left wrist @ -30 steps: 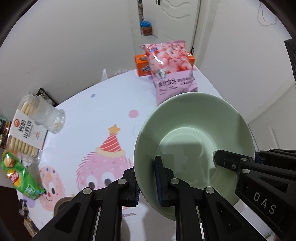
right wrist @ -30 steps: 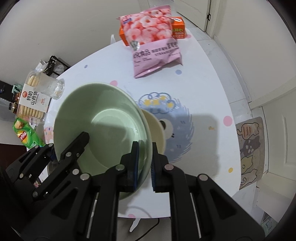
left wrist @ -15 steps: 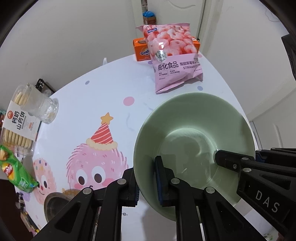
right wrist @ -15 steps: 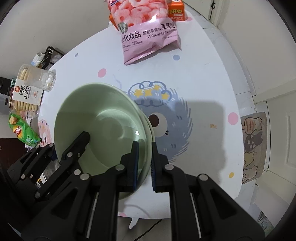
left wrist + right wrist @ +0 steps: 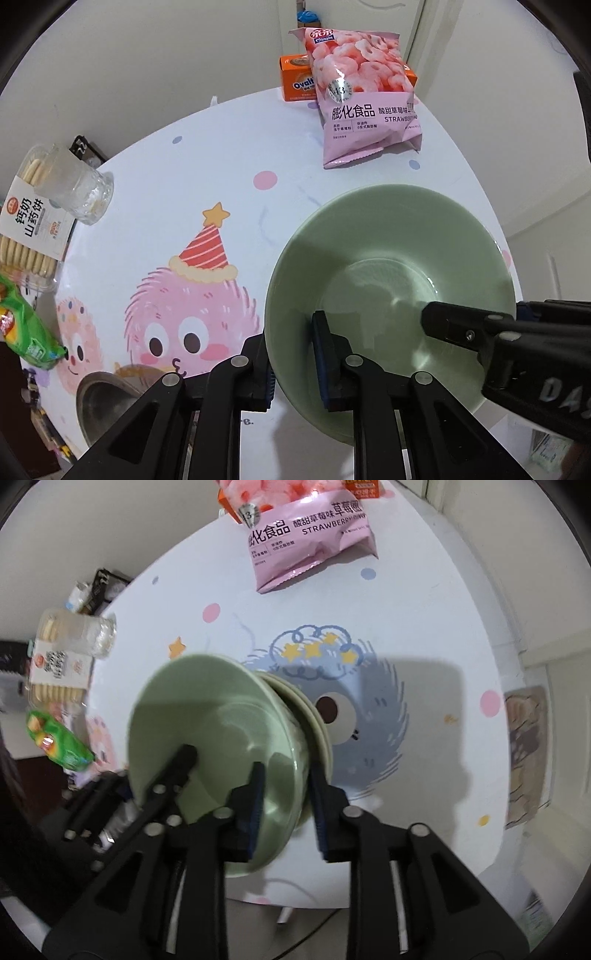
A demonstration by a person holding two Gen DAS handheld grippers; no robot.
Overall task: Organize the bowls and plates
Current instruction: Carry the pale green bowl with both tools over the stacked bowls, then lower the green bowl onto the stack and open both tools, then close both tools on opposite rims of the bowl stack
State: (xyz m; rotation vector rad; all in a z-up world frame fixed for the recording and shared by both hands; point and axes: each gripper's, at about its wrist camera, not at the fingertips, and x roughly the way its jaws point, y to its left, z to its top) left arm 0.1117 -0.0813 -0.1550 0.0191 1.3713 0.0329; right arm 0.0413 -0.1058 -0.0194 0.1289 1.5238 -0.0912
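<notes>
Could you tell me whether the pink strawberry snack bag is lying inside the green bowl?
No, the pink strawberry snack bag stands on the table against the orange Ovaltine box, well beyond the green bowl.

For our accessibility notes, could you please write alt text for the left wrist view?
The left gripper holds the rim of a pale green ceramic bowl over a round white cartoon-printed table, the right gripper reaching in opposite. A pink strawberry snack bag lies behind it.
</notes>
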